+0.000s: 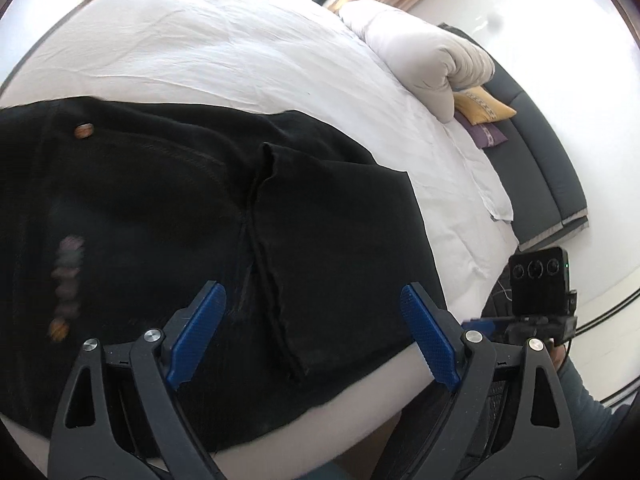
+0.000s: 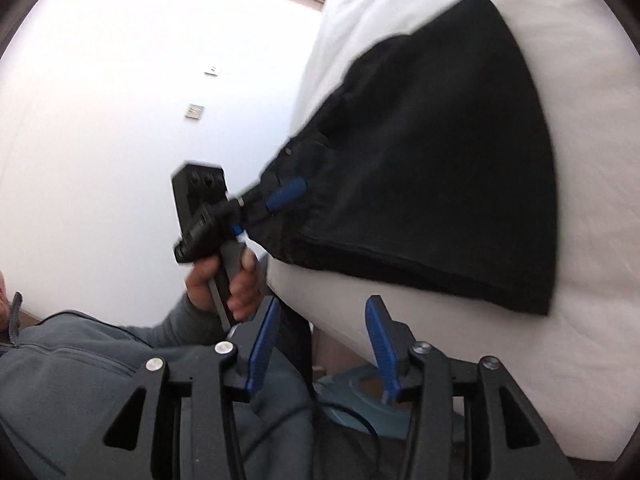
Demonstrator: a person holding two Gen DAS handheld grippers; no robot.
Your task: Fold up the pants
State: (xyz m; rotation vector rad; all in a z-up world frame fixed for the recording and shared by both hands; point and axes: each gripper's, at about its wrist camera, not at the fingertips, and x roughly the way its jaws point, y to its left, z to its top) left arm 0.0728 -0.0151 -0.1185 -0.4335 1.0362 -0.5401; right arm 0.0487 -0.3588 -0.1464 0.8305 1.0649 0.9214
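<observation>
Left wrist: pants [image 1: 200, 208] lie under open left tool [image 1: 310, 340].

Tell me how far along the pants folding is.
Done: the black pants lie on the white bed near its edge, already doubled, with layered edges showing at the near side. In hand: nothing. The left tool is open over the cloth, and the right tool is open off the bed's edge, empty. Left: probably one more fold and smoothing, though I can't tell the final shape intended.

Bright daylight, walls blown out; fisheye edges warped; right view prob. motion-blurred.
</observation>
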